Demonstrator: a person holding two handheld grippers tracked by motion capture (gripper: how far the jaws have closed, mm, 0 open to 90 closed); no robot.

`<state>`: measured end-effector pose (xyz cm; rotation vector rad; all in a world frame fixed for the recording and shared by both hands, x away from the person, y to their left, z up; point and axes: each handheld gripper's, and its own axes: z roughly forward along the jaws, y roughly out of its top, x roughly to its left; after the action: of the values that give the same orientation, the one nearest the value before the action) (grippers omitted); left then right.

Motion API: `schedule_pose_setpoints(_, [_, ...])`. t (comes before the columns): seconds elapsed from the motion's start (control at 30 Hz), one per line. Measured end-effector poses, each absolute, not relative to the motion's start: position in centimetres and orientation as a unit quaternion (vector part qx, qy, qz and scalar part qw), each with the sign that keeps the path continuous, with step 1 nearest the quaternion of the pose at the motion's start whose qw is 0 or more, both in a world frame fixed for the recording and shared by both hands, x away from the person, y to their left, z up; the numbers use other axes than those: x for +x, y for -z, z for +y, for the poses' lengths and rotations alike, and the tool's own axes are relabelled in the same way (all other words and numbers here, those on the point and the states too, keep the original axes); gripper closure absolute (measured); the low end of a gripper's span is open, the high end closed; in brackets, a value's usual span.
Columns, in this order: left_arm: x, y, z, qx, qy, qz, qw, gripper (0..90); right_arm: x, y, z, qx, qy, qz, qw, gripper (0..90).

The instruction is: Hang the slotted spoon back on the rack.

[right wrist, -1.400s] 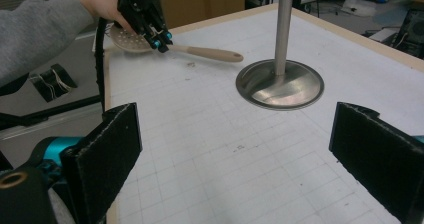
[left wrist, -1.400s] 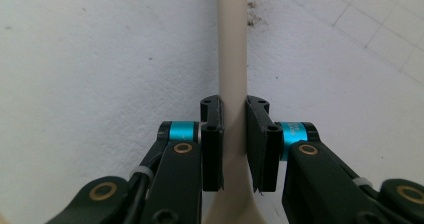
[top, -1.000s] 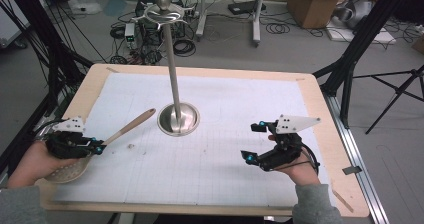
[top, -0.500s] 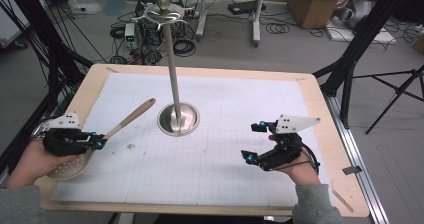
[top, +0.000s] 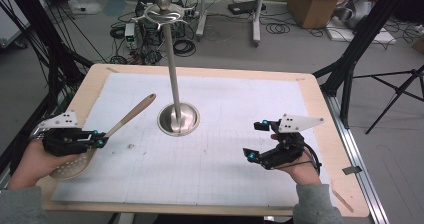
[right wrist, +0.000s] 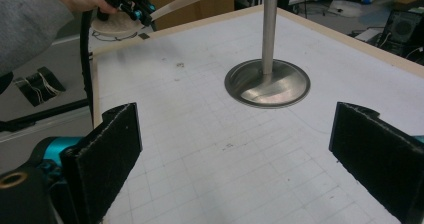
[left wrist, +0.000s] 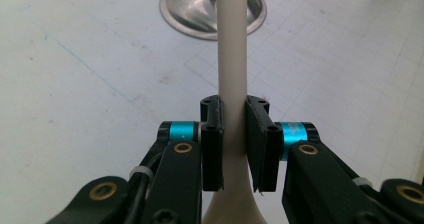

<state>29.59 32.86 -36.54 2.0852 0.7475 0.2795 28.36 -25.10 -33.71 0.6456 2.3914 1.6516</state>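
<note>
A person at a desk covered with a gridded white mat holds a wooden slotted spoon in the left tool, whose jaws are closed tight on the narrow neck of the handle just above the bowl. The spoon is lifted off the mat at the desk's left edge, its perforated bowl under the person's left hand and its long handle slanting up and forward toward the metal utensil stand at the middle of the desk. In the left gripper view the pale handle runs straight out between the jaws, its far end lined up with the stand's round base. The hooks ringing the top of the stand's pole are bare, and nothing rests on the base. The right tool hovers low over the mat near the right edge, jaws spread wide and holding nothing, pointed across at the stand; it lies well apart from the spoon, so the left hand looks the one to carry the spoon to the stand.
</note>
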Motion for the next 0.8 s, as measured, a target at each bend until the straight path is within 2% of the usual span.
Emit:
schedule_pose_setpoints(0.57, [28.84,35.62,32.94,0.808,-0.119,0.297,0.494,78.0,28.35,33.67,-25.09,0.215,-0.553,0.801,0.083,5.2])
schedule_pose_setpoints(0.8, [28.86,35.44,32.36,0.814,-0.123,0.283,0.492,77.9,28.35,33.7,-24.98,0.214,-0.551,0.802,0.081,5.2])
